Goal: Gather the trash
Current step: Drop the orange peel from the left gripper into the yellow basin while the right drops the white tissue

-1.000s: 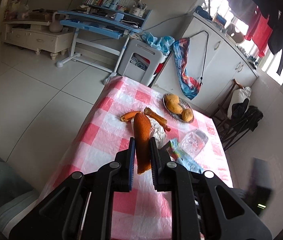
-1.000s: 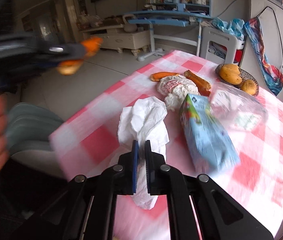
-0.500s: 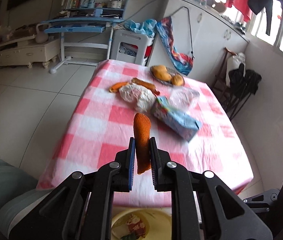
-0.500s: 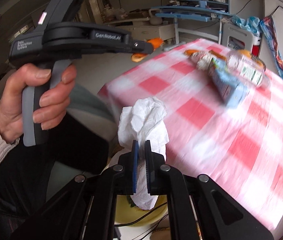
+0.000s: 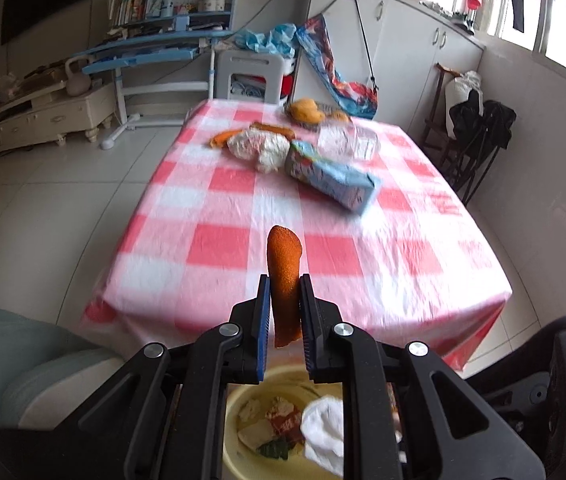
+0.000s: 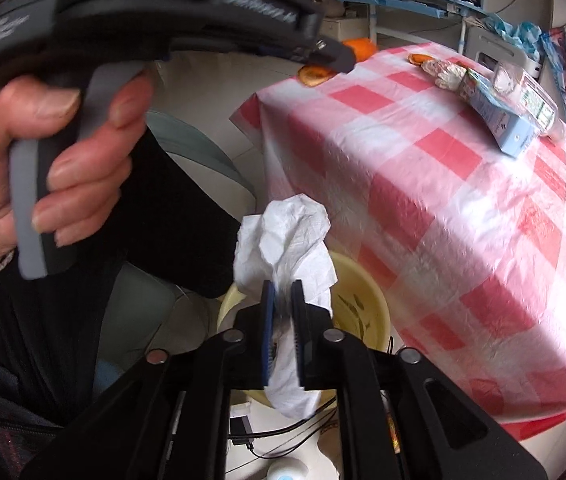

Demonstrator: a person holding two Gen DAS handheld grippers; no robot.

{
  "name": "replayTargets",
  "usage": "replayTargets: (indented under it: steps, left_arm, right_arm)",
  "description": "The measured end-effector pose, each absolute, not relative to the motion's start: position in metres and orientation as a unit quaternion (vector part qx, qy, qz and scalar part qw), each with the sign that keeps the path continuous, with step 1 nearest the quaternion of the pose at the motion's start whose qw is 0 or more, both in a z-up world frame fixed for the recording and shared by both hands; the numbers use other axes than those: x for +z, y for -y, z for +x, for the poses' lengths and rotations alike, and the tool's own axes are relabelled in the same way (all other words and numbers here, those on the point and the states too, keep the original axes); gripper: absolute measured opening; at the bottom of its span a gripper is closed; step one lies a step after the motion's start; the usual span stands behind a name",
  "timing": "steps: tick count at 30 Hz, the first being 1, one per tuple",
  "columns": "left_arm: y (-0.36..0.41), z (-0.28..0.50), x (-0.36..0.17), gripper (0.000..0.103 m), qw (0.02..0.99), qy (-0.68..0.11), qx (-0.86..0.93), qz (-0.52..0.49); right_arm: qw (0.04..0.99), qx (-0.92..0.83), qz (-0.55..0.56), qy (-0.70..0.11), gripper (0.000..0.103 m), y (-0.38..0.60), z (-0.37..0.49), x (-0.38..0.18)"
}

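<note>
- The left wrist camera sits just behind its tongs, off the near end of the tabletop, looking level down its length toward the far shelves.
- The right wrist camera rides behind its own tongs, lower, beside the tabletop's corner, tilted and close.
- Both views share the checked tabletop, the blue carton and the yellow basin below.

So the bench has a pink-and-white checked plastic cloth. At the far end sit a light-blue carton on its side, a crumpled white wrapper, a clear plastic bottle, orange peels, and what's probably a plate of fruit. A yellow basin sits on the floor.
</note>
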State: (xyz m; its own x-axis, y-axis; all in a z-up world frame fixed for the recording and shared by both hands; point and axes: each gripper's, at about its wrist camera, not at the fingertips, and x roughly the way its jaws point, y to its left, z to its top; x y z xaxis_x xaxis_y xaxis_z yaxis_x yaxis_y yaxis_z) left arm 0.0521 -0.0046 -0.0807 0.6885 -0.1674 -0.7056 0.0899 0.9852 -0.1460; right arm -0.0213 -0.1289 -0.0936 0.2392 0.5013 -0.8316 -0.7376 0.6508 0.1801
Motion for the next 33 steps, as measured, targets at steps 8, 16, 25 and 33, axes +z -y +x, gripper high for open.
replayTargets:
  steps: [8, 16, 25, 33]
  left_arm:
    - [0.013, 0.026, -0.118, 0.014, 0.885, -0.458, -0.063, -0.055]
    - [0.011, 0.018, -0.126, 0.045, 0.879, -0.471, -0.047, -0.054]
    - [0.003, 0.011, -0.098, 0.078, 0.918, -0.393, 0.005, -0.046]
    - [0.001, 0.011, -0.088, 0.088, 0.93, -0.364, 0.023, -0.045]
  right_arm:
    - [0.801, 0.369, -0.11, -0.458, 0.063, 0.141, -0.027, -0.089]
    - [0.856, 0.254, -0.103, -0.438, 0.092, 0.155, -0.033, -0.087]
    - [0.898, 0.164, -0.083, -0.4, 0.095, 0.168, -0.029, -0.08]
    - [0.909, 0.144, -0.109, -0.375, 0.095, 0.158, -0.031, -0.082]
